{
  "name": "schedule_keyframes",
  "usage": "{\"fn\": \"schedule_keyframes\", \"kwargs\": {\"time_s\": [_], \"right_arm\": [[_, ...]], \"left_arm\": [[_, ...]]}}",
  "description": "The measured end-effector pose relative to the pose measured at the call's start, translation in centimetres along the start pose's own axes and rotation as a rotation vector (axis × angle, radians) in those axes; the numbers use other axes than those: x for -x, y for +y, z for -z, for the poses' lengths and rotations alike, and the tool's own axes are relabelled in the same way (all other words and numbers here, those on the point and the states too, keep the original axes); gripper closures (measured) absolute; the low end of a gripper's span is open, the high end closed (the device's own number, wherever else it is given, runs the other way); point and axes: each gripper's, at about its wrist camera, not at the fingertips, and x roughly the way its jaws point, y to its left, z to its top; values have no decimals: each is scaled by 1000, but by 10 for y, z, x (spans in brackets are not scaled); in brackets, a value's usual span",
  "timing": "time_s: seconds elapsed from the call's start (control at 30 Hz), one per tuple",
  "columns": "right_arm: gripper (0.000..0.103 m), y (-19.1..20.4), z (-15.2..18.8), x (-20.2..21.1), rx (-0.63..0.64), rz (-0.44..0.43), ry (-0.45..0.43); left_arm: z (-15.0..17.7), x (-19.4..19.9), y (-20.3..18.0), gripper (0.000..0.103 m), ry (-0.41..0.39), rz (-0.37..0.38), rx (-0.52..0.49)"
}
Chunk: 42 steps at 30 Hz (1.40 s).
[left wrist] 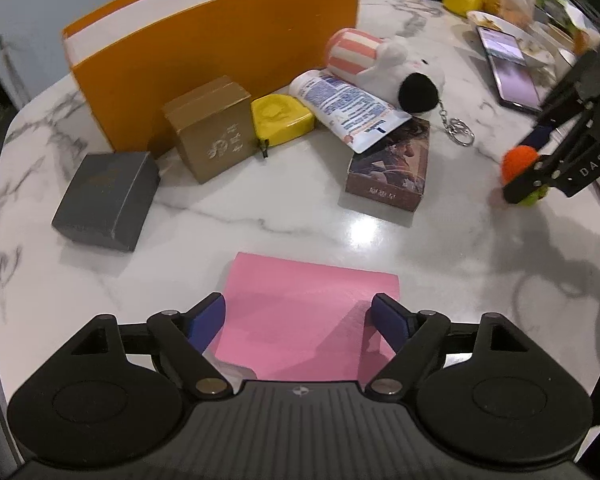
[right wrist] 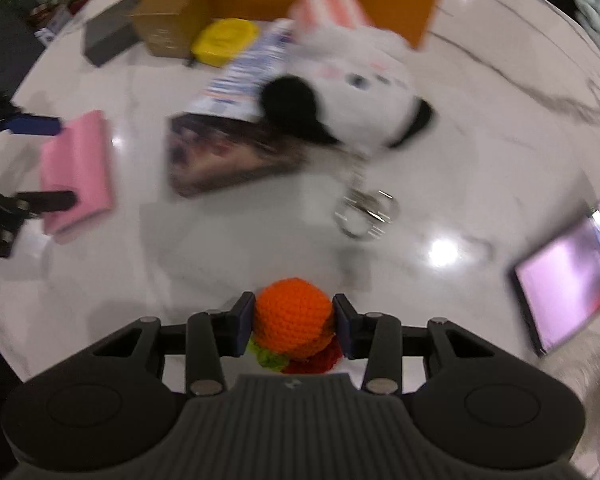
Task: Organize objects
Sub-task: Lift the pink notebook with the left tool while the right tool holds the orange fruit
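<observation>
A pink sticky-note pad [left wrist: 300, 316] lies flat on the marble table [left wrist: 260, 224]. My left gripper [left wrist: 298, 320] stands open astride it, one blue pad off each side edge; the right wrist view shows the same straddle on the pink pad [right wrist: 80, 168]. My right gripper [right wrist: 294, 324] is shut on an orange crocheted toy [right wrist: 292, 316] with green and red trim underneath, both pads pressing its sides. From the left wrist view, the right gripper [left wrist: 528, 168] and the toy [left wrist: 518, 160] sit low at the table's right side.
A tall orange box [left wrist: 204, 56] stands at the back. Before it lie a gold box [left wrist: 210, 128], grey box [left wrist: 108, 200], yellow tape measure [left wrist: 282, 118], tube [left wrist: 348, 110], plush dog keychain [left wrist: 392, 68] and card box [left wrist: 392, 164]. A phone [left wrist: 512, 76] lies at the right.
</observation>
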Motion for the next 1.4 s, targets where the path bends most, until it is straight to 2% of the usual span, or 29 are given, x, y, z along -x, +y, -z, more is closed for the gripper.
{"fn": "schedule_keyframes", "kwargs": {"time_s": [0.1, 0.17, 0.23, 0.33, 0.37, 0.43, 0.5, 0.6, 0.77, 0.87, 0.93, 1.03, 1.1, 1.23, 1.4], "right_arm": [[59, 24, -7, 2, 18, -36, -16], [59, 33, -10, 0, 36, -62, -20], [59, 46, -10, 4, 51, -76, -27], [59, 54, -10, 9, 51, -97, -39], [59, 52, -11, 9, 50, -104, -41], [59, 49, -8, 10, 50, -112, -44], [59, 49, -6, 10, 47, -117, -43], [59, 49, -4, 9, 52, -122, -38], [59, 47, -2, 5, 45, -137, -34], [59, 50, -10, -2, 40, -149, -38], [59, 50, -10, 0, 40, -160, -41], [59, 52, -12, -4, 41, -170, -42], [59, 52, -12, -5, 40, -175, -41], [59, 51, -14, -8, 45, -174, -39], [59, 52, -13, -10, 46, -164, -33]], "left_arm": [[-7, 1, 0, 8, 37, 73, -116], [-14, 5, -3, 8, 68, 170, -243], [-19, 10, -9, 8, 76, 228, -423], [-24, 15, -23, 8, 59, 198, -744], [-25, 15, -25, 8, 56, 197, -823], [-28, 15, -28, 8, 70, 228, -956], [-29, 11, -29, 8, 141, 295, -1051], [-32, 4, -31, 8, 250, 383, -1127], [-31, -10, -36, 8, 251, 431, -1199], [-22, -22, -45, 6, 317, 451, -1219], [-16, -28, -55, 0, 357, 468, -1259], [8, -36, -66, 0, 406, 372, -1402], [20, -36, -68, 0, 406, 362, -1461], [21, -37, -68, 0, 401, 368, -1354], [38, -30, -60, 0, 377, 353, -1327]]}}
